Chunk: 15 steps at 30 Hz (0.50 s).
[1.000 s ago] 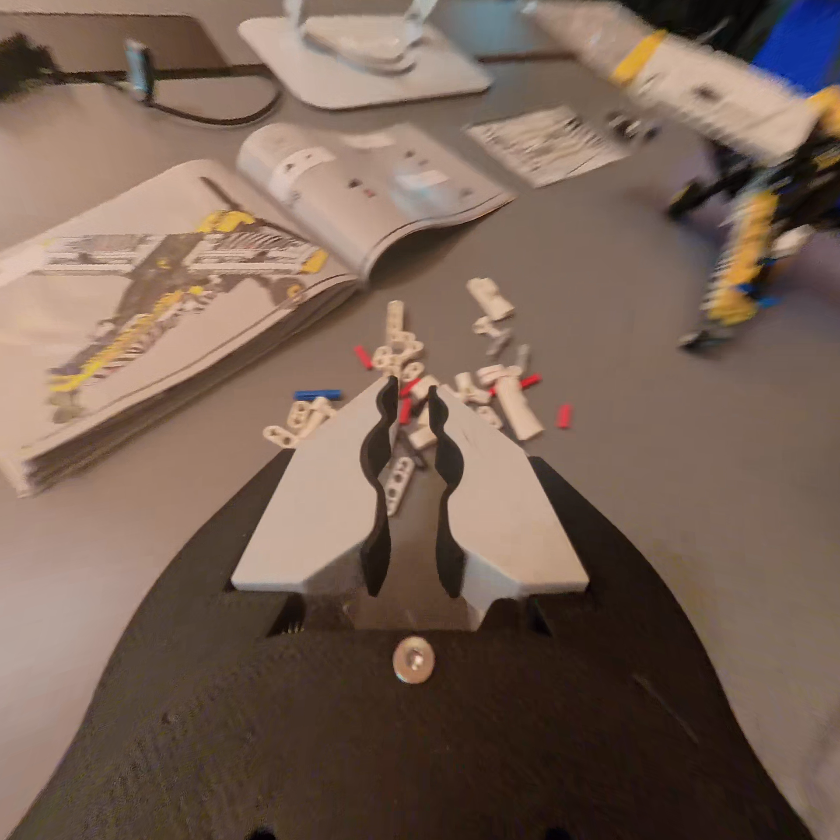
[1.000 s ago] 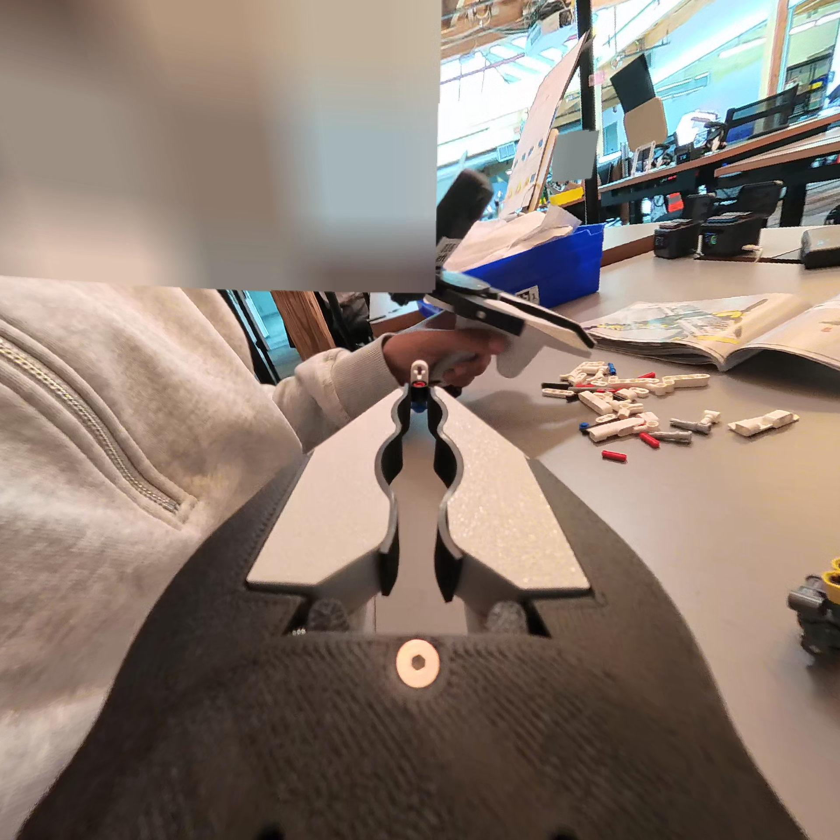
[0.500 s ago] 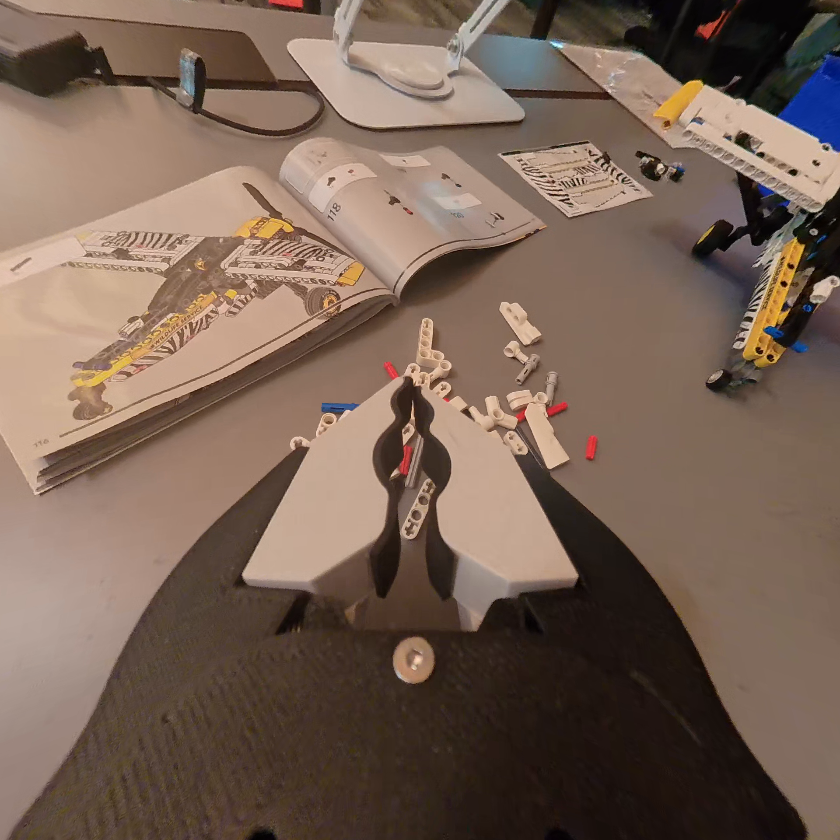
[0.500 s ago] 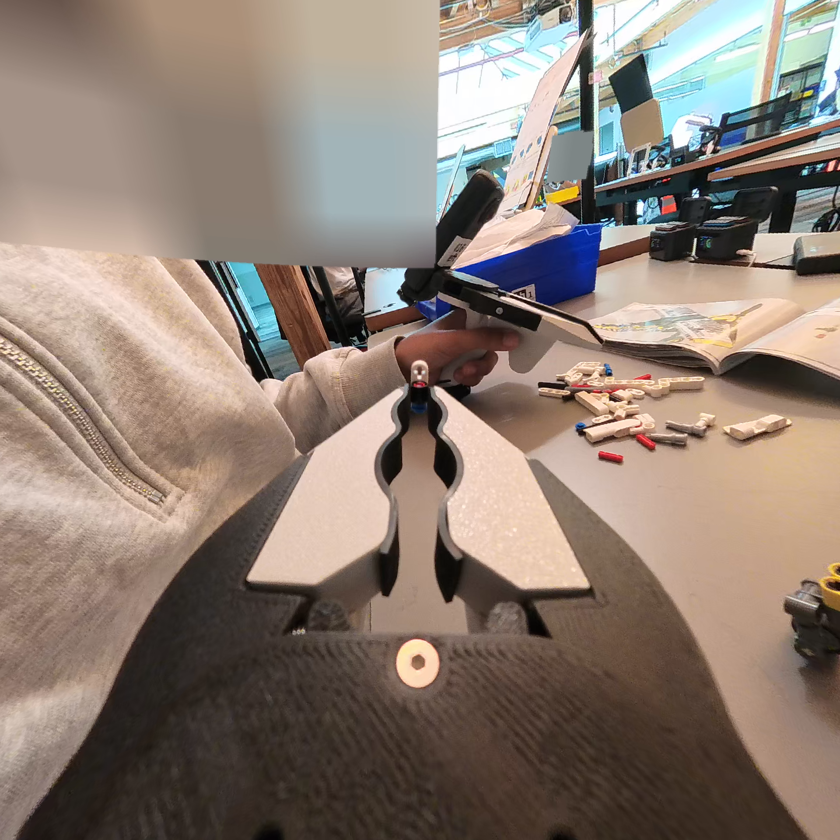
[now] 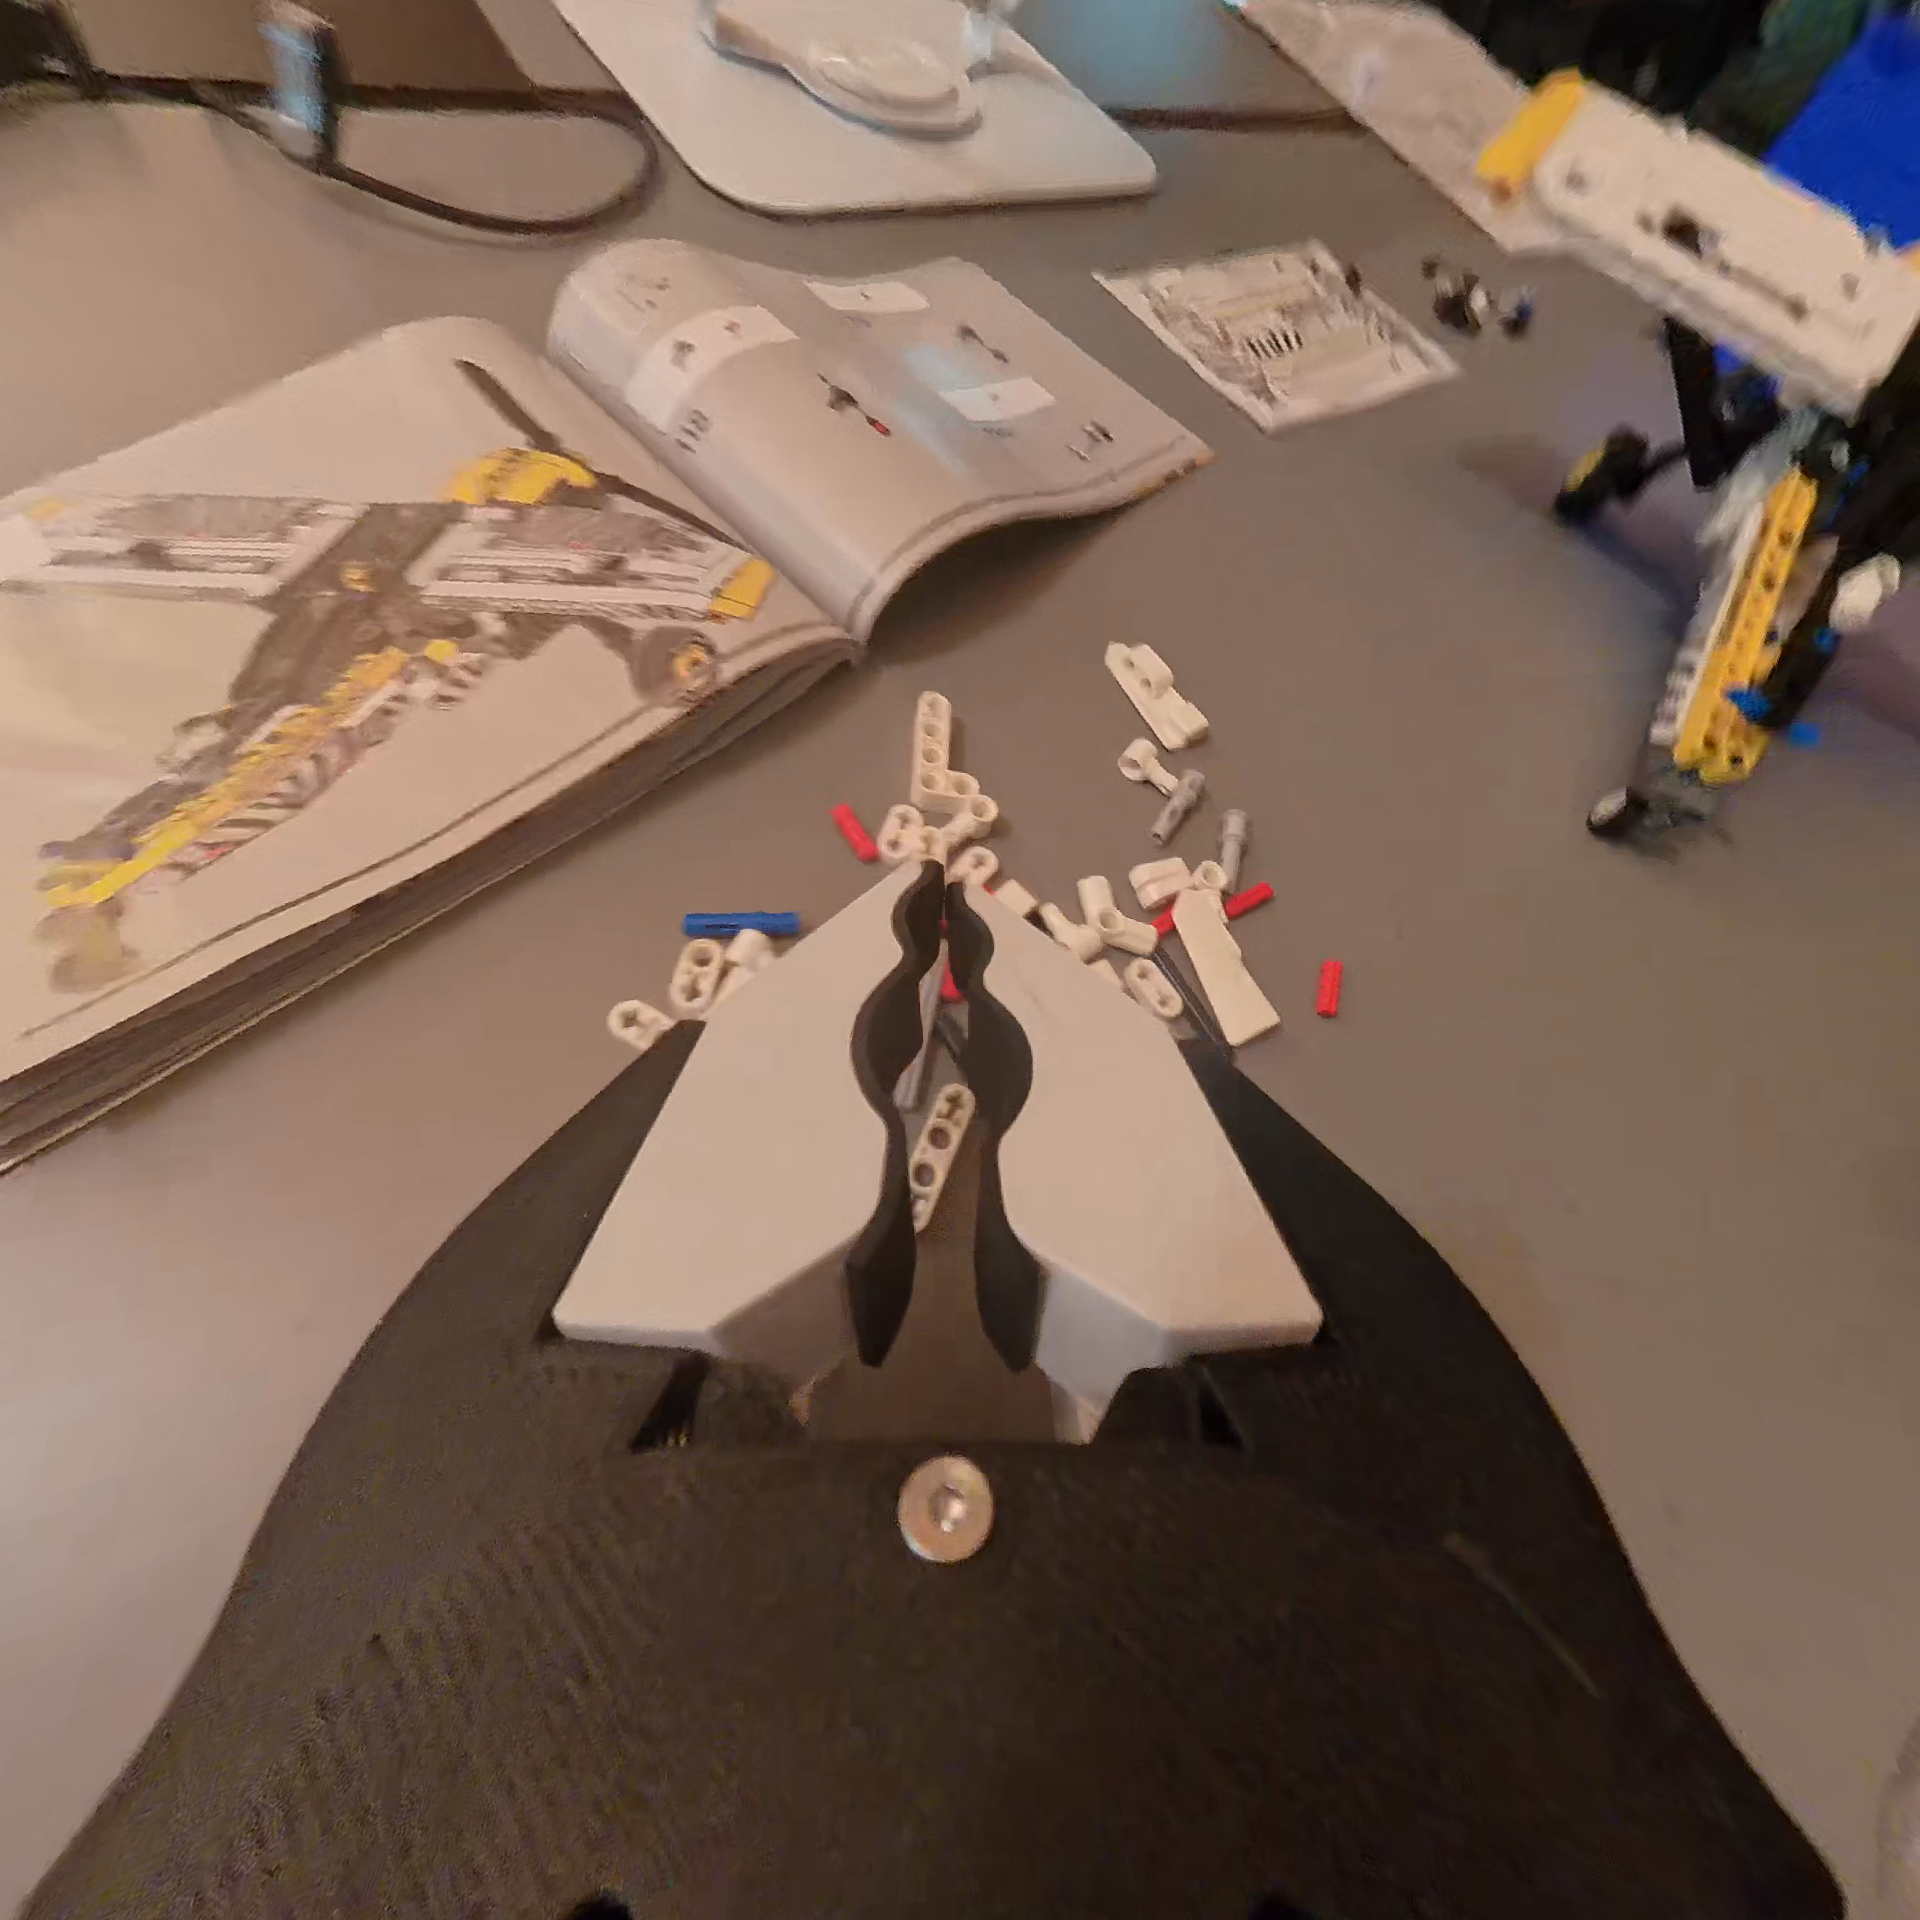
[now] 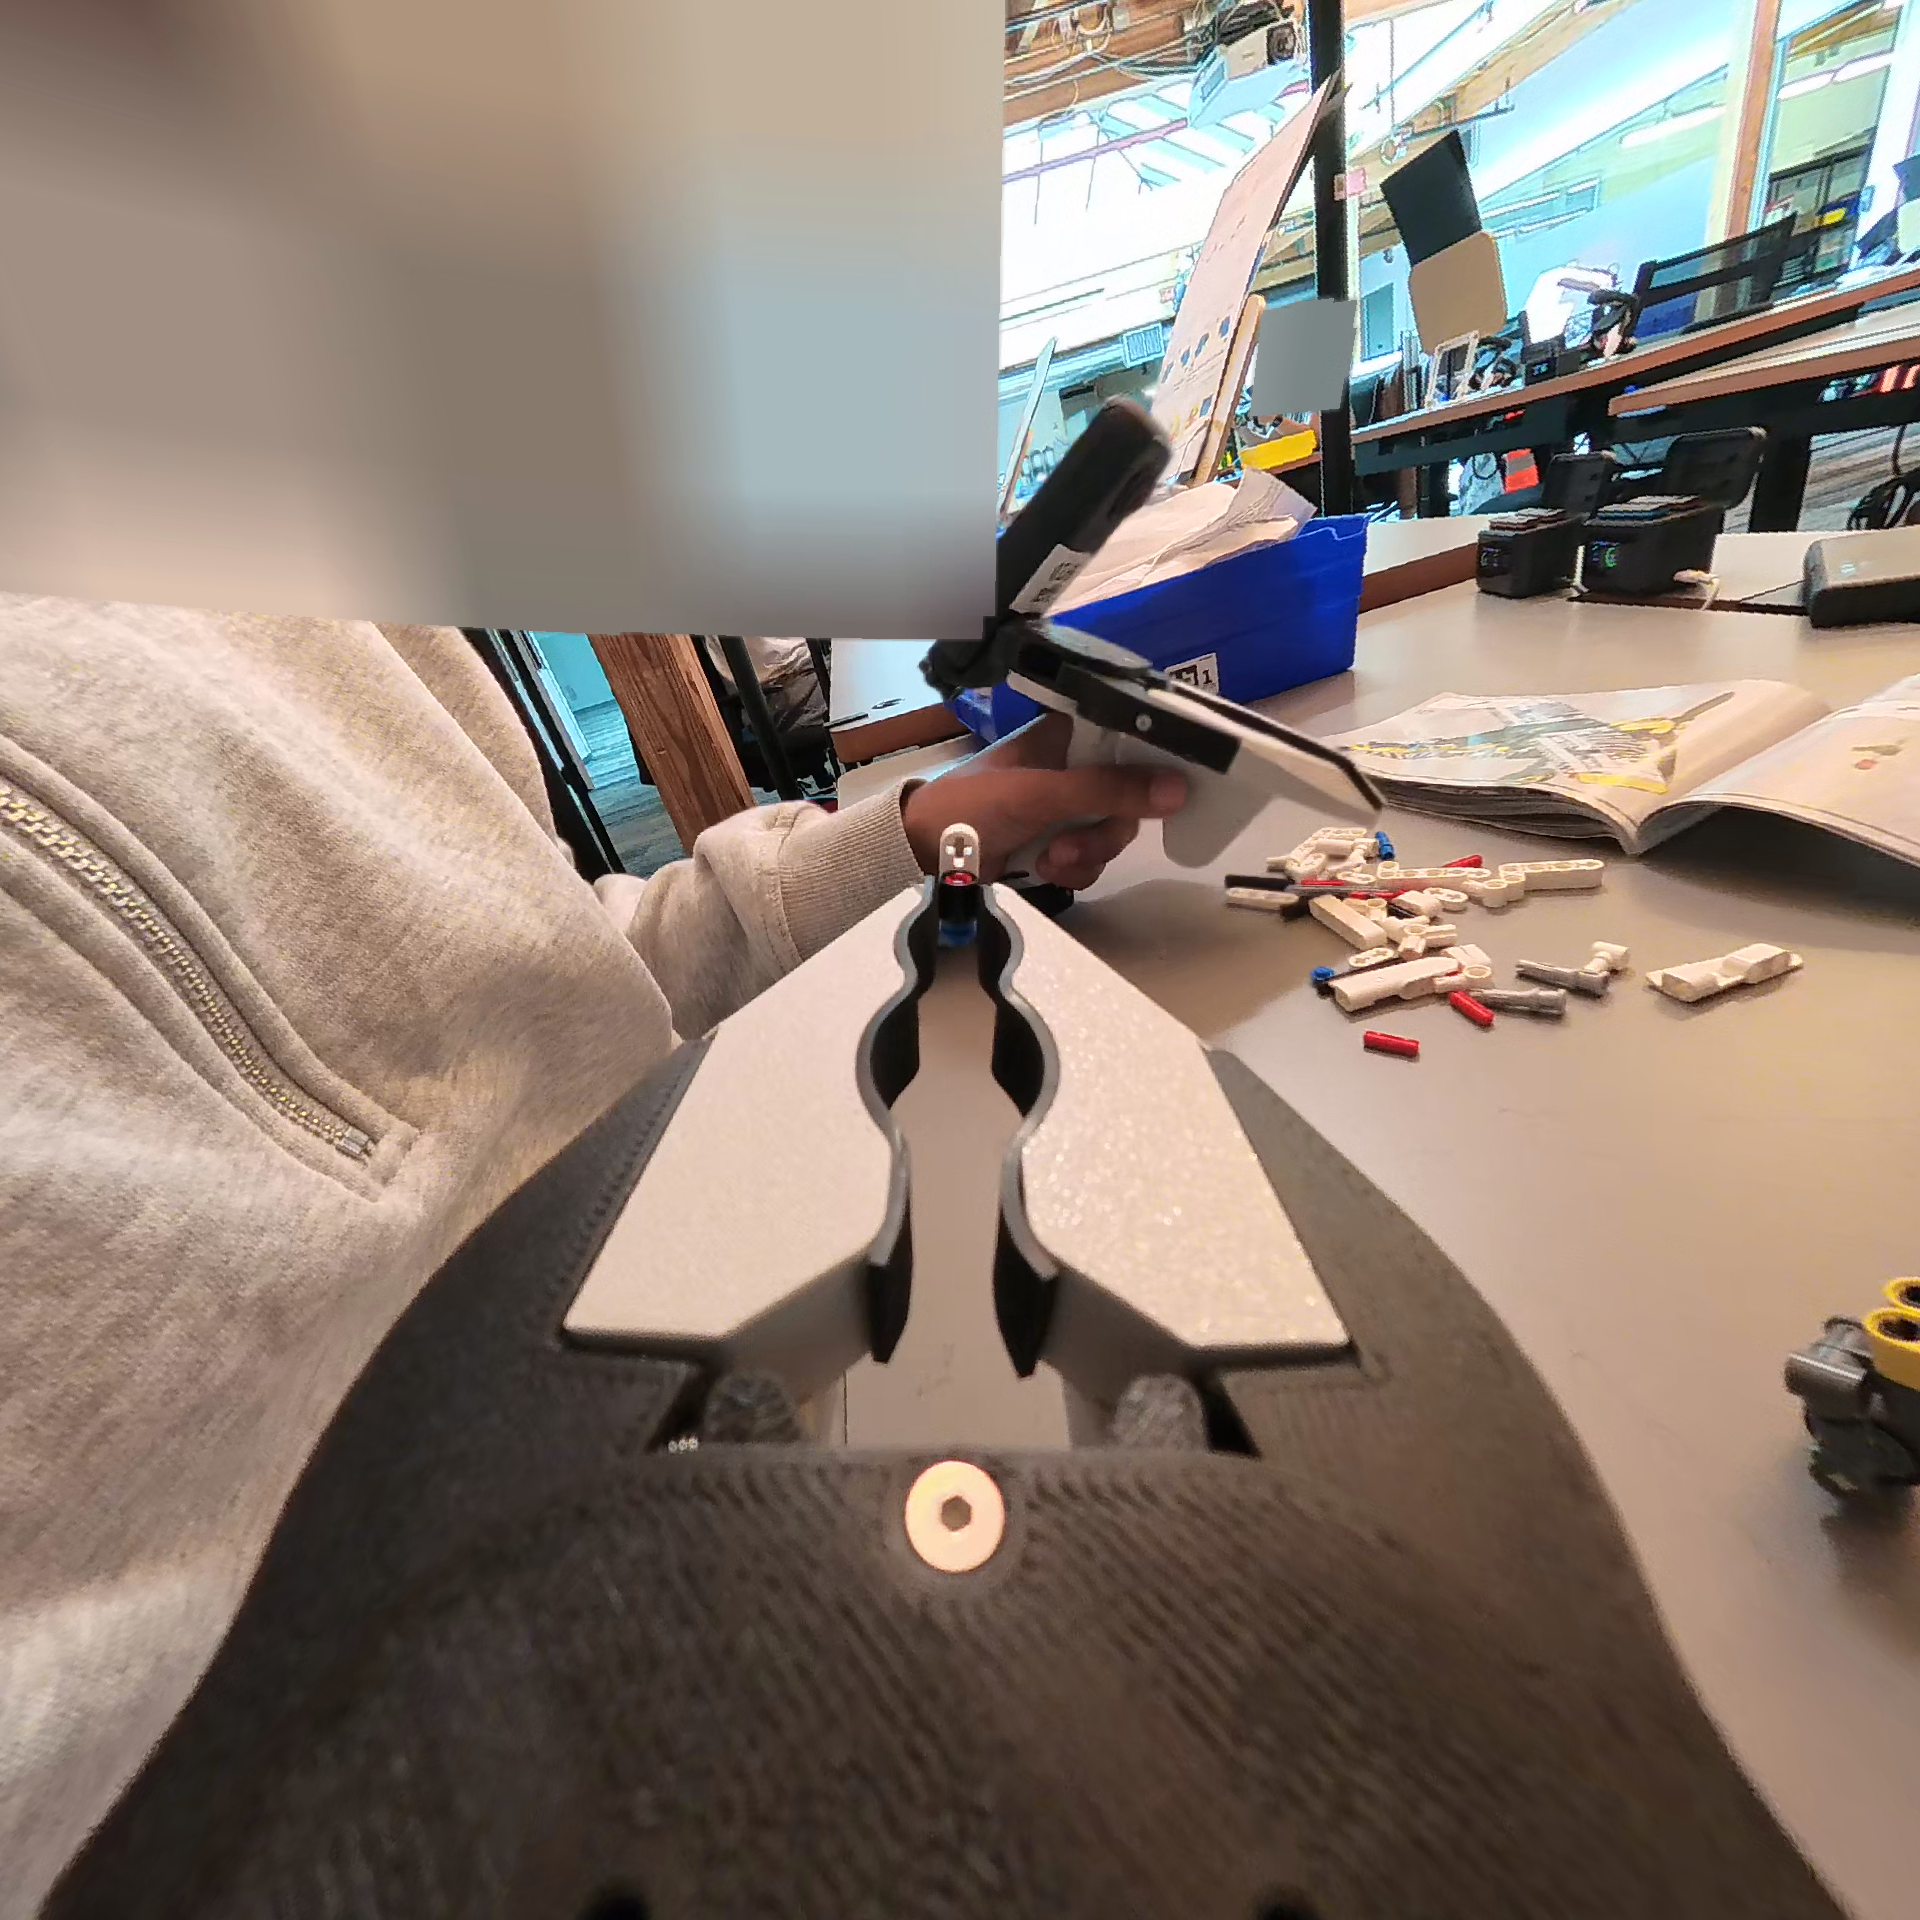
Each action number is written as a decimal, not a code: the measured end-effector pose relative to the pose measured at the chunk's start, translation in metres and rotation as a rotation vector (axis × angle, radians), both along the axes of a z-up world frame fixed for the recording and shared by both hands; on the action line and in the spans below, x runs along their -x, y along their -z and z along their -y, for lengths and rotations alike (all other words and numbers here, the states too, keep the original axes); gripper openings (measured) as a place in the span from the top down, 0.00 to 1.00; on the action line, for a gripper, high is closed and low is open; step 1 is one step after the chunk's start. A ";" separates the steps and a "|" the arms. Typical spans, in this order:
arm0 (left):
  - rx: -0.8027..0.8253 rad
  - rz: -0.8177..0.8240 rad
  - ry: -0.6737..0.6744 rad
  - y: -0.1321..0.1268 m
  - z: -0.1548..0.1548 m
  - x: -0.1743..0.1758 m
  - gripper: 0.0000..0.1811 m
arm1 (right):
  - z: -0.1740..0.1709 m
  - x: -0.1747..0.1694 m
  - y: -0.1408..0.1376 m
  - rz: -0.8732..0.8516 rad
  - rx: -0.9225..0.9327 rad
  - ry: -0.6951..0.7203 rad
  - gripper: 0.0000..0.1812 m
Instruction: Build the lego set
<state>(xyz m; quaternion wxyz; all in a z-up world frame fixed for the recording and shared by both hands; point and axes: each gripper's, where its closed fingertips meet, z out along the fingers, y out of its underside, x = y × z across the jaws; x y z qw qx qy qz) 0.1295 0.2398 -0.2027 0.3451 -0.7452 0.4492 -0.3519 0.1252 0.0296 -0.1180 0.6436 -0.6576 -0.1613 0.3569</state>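
My left gripper [image 5: 941, 883] hovers low over a pile of small white, grey, red and blue lego pieces [image 5: 1091, 894] on the grey table [image 5: 1455, 1195]. Its jaws stand together at the tips, and I see no piece between them. It also shows in the right wrist view [image 6: 1351, 795], held by a hand and angled down at the pile [image 6: 1423, 935]. My right gripper [image 6: 958, 899] is shut on a small white connector with a red and blue pin [image 6: 958, 868], held in the air in front of the person's grey sweater. The part-built yellow, black and white model [image 5: 1745, 582] stands at the right.
An open instruction book [image 5: 416, 623] lies left of the pile. A sticker sheet [image 5: 1278, 332], a white stand base [image 5: 883, 104] and a cable [image 5: 468, 197] lie behind. A blue bin [image 6: 1195, 623] stands at the table's far side. A grey and yellow wheel part [image 6: 1870, 1392] lies at the right. Left tips to right tips: about 25 centimetres.
My left gripper's jaws have closed from open over the pile, and it has moved farther over the pieces. My right gripper holds its small piece still.
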 end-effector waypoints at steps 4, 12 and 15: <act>-0.102 -0.111 0.142 0.011 0.016 -0.018 1.00 | -0.001 0.000 0.000 -0.006 0.004 -0.002 0.97; -0.047 -0.200 0.179 0.024 0.007 -0.028 1.00 | 0.000 -0.001 -0.001 -0.008 -0.004 0.003 0.97; 0.062 -0.172 0.213 0.025 0.011 -0.026 1.00 | 0.001 -0.002 -0.002 -0.014 -0.010 0.007 0.97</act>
